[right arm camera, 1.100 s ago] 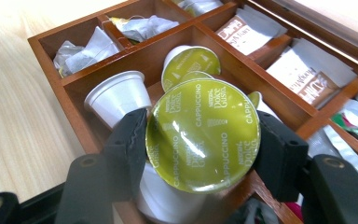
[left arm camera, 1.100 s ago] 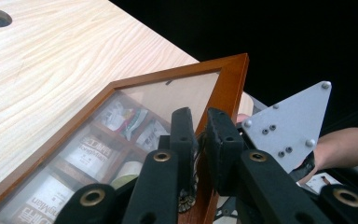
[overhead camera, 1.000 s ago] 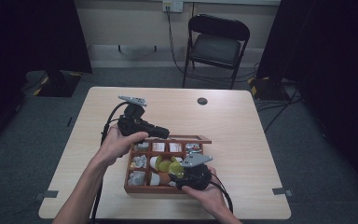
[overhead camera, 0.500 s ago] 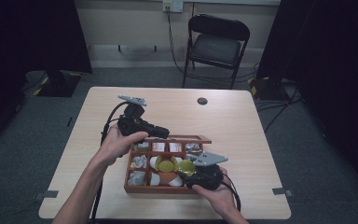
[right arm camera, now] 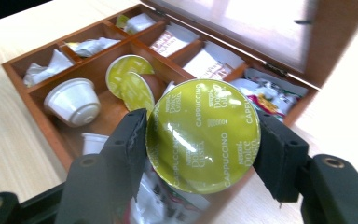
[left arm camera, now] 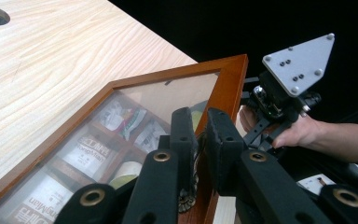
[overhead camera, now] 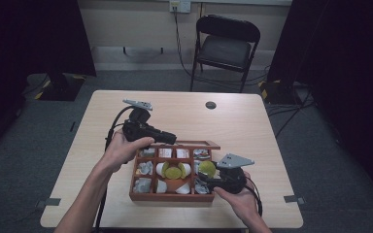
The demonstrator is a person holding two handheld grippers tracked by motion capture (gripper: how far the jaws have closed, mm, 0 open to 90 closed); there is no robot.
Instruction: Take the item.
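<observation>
centrally in the high view, a wooden box (overhead camera: 175,196) sits on the table (overhead camera: 252,131), its glass lid (left arm camera: 121,116) tilted up at the far edge. left gripper (overhead camera: 167,139) lies just above the box's upper left corner in that frame, held by the left hand (overhead camera: 121,150); in the left gripper view its jaws are pinched on the lid's wooden frame near its corner, the pads close together with the frame edge between them. right gripper (overhead camera: 205,175) is at the lower right of the box, held by the right hand (overhead camera: 240,201), grey plate on top. in the right gripper view its jaws clamp a green-topped capsule (right arm camera: 204,135) from both sides, foil face toward the camera, printed "cappuccino"; the capsule fills the middle of that frame, above the box's near compartments. high view puts the same capsule (overhead camera: 207,168) at the right part of the box, over the compartments, whether clear of them or touching cannot be told. other pods (right arm camera: 74,100) lie in the middle compartment, white cups and green lids; sachets (right arm camera: 177,42) fill the row under the lid. a chair (overhead camera: 226,46) stands beyond the table, upper centre.
</observation>
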